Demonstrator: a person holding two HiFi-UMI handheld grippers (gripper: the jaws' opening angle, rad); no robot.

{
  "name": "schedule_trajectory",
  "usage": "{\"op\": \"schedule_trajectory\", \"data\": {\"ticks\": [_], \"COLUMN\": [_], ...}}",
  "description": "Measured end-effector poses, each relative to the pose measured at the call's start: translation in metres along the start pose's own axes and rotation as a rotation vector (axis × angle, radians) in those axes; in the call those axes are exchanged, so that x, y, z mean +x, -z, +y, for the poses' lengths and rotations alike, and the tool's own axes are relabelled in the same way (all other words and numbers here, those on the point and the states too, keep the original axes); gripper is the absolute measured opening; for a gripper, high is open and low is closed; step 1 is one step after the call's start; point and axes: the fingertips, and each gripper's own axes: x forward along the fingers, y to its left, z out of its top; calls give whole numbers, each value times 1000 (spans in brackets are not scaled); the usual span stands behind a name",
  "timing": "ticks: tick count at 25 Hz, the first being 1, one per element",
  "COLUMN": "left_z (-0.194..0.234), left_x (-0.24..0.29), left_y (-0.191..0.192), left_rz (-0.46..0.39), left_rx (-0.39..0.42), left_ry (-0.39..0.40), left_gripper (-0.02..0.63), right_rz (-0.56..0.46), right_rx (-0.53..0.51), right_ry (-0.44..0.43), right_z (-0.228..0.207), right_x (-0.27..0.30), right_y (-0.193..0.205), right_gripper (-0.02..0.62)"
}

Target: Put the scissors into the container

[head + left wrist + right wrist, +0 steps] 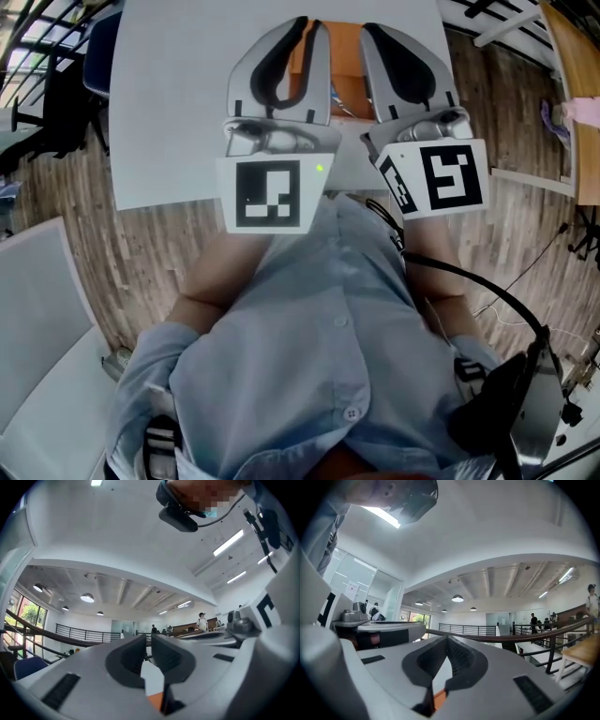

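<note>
— How are the claws set?
— The left gripper (146, 643) is seen pressed together but for a thin slit, with nothing pinched. The right gripper (446, 644) is closed at its tips and empty.
— And the scissors?
— They cannot be made out. An orange container (349, 56) is partly hidden behind both grippers at 12 o'clock, on the white table (178, 94).
</note>
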Motion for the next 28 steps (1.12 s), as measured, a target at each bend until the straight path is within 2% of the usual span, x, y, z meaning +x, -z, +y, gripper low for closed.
{"op": "schedule_trajectory", "data": {"ticks": [6, 28], "left_z": [-14, -15], "left_x": [-1, 1], "left_y": [-6, -10], "left_rz": [-6, -27], "left_rx": [17, 39], "left_ry": [21, 28], "left_gripper": [40, 40], "right_rz": [-18, -40], "right_rx": [-15, -23], "right_ry": [14, 35], "right_z": [-5, -4], "right_x": [-9, -15], "right_y": [-9, -13], "right_gripper": [11, 11]}}
